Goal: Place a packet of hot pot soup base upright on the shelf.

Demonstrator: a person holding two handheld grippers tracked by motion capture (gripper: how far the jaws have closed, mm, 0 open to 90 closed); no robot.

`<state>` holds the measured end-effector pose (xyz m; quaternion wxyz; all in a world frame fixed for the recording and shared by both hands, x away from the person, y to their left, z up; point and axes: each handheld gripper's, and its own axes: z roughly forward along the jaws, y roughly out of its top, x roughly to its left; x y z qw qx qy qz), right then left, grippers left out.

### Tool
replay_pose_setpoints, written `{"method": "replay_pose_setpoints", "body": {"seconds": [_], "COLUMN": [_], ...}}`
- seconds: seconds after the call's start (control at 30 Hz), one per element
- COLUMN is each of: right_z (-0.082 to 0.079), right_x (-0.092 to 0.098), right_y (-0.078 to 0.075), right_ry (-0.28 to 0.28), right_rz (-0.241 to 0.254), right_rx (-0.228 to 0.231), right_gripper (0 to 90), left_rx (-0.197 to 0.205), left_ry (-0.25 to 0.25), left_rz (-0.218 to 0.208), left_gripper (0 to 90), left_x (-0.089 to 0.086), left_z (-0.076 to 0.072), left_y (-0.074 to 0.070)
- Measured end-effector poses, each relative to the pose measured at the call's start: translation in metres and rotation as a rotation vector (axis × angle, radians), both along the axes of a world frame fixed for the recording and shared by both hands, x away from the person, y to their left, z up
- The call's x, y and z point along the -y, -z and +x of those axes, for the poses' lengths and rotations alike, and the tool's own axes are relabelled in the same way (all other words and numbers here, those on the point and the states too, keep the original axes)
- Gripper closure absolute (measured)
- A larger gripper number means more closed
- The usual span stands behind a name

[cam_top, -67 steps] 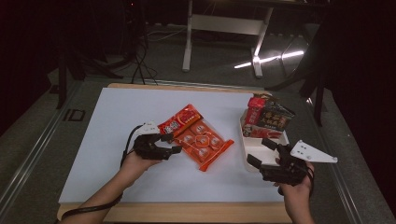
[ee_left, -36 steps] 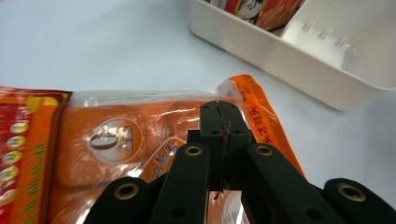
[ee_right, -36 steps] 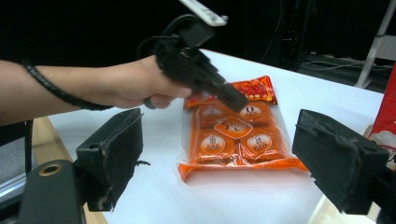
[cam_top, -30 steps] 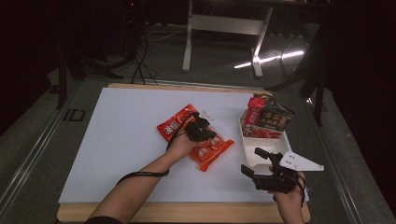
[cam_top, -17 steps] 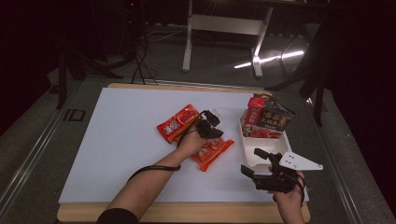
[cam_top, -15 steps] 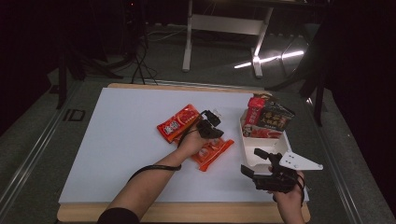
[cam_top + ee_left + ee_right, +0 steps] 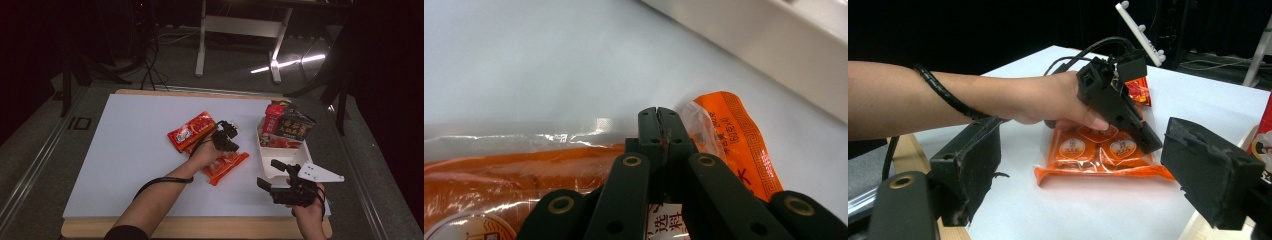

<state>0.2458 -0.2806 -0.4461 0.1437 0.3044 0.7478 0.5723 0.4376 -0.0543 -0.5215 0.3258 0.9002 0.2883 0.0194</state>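
Observation:
An orange multi-pack packet (image 7: 227,167) lies flat on the white table sheet. My left gripper (image 7: 232,147) lies on top of it. Seen from the left gripper view, my left gripper (image 7: 658,113) has its jaws closed together, tips at the orange packet's (image 7: 734,130) clear sealed edge. I cannot tell whether any film is pinched. A red packet (image 7: 192,131) lies just to the left, behind the hand. My right gripper (image 7: 270,174) hovers near the front right with its jaws wide apart and empty. From the right gripper view it faces the left gripper (image 7: 1151,144) and the orange packet (image 7: 1098,155).
A white tray (image 7: 282,159) stands at the right, its far end packed with upright snack packs (image 7: 287,125). The table's wooden front edge (image 7: 200,229) runs below both hands. A wide stretch of white sheet (image 7: 125,150) lies at the left.
My left hand has travelled right, from beside the packets onto the orange packet, and has stayed there for the last half second. The right gripper sank slightly toward the front edge early on.

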Motion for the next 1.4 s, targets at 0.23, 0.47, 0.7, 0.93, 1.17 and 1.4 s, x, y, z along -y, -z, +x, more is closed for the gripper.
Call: {"method": "replay_pose_setpoints", "body": {"seconds": [0.23,0.47,0.7,0.93,1.17,1.4], "right_z": [-0.001,-0.001,-0.001,-0.001,-0.001,-0.002], "right_x": [0.000,-0.001,-0.002,-0.003,-0.005,-0.006], "right_y": [-0.001,-0.001,-0.001,-0.002,-0.001,-0.001], "right_ry": [-0.002,-0.003,-0.003,-0.004,-0.008,-0.011], "right_rz": [0.005,0.007,0.006,0.005,-0.004,-0.011], "right_rx": [-0.004,-0.007,-0.005,-0.006,-0.006,-0.005], "right_gripper": [16.1,16.1,16.1,16.1,16.1,16.1], "left_rx": [-0.027,-0.025,-0.032,-0.061,-0.059,-0.073], "left_ry": [0.030,0.081,0.102,0.120,0.120,0.098], "left_rz": [0.007,0.017,0.037,0.051,0.045,-0.047], "left_gripper": [90.0,90.0,90.0,90.0,90.0,90.0], "left_x": [-0.009,-0.017,-0.021,-0.039,-0.047,-0.061], "left_z": [-0.019,-0.045,-0.056,-0.071,-0.078,-0.072], "left_y": [-0.001,-0.002,-0.003,-0.005,-0.004,-0.007]}}
